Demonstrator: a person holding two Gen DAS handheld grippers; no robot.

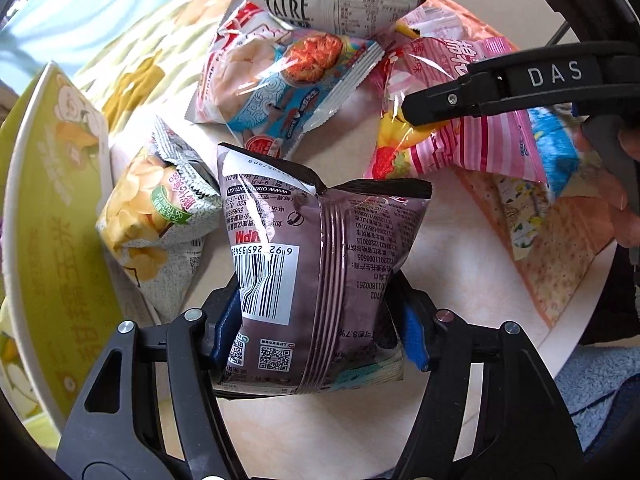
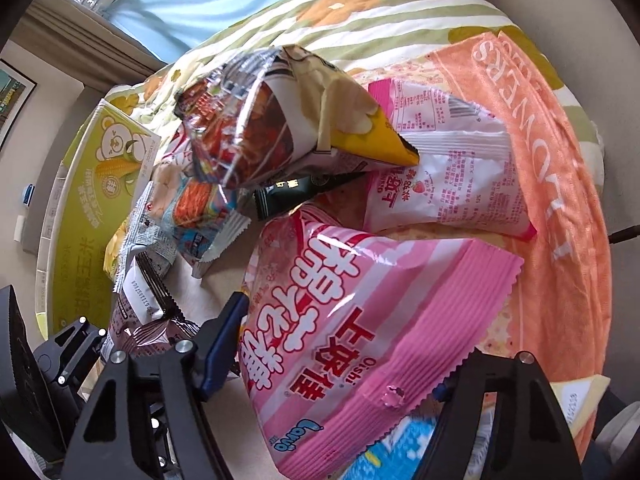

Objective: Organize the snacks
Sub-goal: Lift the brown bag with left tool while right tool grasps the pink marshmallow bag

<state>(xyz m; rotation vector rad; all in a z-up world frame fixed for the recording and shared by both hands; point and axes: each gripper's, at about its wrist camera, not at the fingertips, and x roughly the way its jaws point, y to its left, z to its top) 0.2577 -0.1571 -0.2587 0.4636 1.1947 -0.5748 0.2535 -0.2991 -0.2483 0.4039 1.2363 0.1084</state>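
My left gripper (image 1: pixel 316 332) is shut on a purple snack bag (image 1: pixel 320 264), barcode side up, held above the round white table (image 1: pixel 460 280). My right gripper (image 2: pixel 336 376) is shut on a pink striped Oishi bag (image 2: pixel 360 320); that gripper (image 1: pixel 500 92) and its pink bag (image 1: pixel 472 136) also show at the right of the left wrist view. The purple bag (image 2: pixel 156 332) and the left gripper (image 2: pixel 72 348) show at the lower left of the right wrist view. Other bags lie loose on the table.
A yellow-green carton (image 1: pixel 52 216) stands at the table's left edge. A green-and-white chip bag (image 1: pixel 156 216), a blue-red bag (image 1: pixel 272 80) and a TATRE bag (image 1: pixel 332 4) lie behind. An orange towel (image 2: pixel 560 184) and a pale pink bag (image 2: pixel 452 168) lie at right.
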